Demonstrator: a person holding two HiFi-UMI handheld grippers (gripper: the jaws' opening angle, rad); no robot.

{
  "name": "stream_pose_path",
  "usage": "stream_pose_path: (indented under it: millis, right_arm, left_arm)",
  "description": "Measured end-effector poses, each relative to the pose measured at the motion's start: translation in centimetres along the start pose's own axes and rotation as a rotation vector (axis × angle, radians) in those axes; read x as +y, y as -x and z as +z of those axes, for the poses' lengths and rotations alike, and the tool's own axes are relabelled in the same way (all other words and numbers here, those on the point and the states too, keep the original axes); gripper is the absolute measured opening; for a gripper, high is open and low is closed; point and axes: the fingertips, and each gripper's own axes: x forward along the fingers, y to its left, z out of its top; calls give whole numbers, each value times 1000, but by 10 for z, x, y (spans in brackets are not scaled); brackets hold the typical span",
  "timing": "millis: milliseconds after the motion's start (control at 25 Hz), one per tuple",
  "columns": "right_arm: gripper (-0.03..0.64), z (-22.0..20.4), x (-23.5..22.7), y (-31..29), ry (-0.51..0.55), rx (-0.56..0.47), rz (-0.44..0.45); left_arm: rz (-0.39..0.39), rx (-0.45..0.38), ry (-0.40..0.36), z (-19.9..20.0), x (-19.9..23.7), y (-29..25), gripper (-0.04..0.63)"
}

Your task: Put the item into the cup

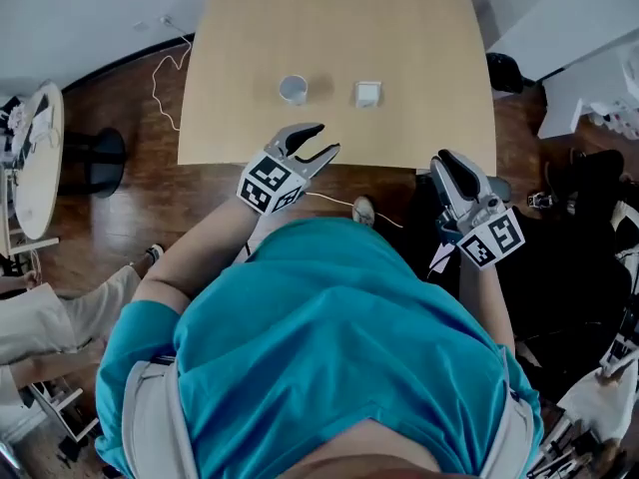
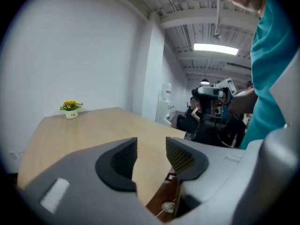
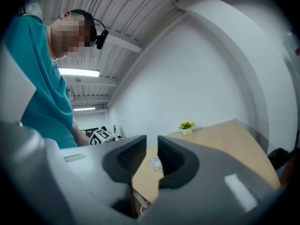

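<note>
As the head view shows, the wooden table [image 1: 339, 28] spans the upper middle, with the person's teal shirt [image 1: 329, 347] below it. The left gripper [image 1: 324, 140] hangs at the table's near edge, its jaws wide apart with nothing between them. The right gripper [image 1: 449, 158] is off the near right corner, its jaws a narrow gap apart and empty. The cup [image 1: 293, 90] stands upright on the table. The item [image 1: 368, 94], a small white square, lies beside it to the right, not touching.
</note>
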Motion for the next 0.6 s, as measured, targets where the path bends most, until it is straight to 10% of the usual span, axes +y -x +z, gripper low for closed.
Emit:
stream_pose_path:
  millis: [600]
  right_arm:
    - [64, -33, -83, -7, -76, 80, 1]
  left_arm:
    - [69, 511, -284, -114, 73, -194, 181]
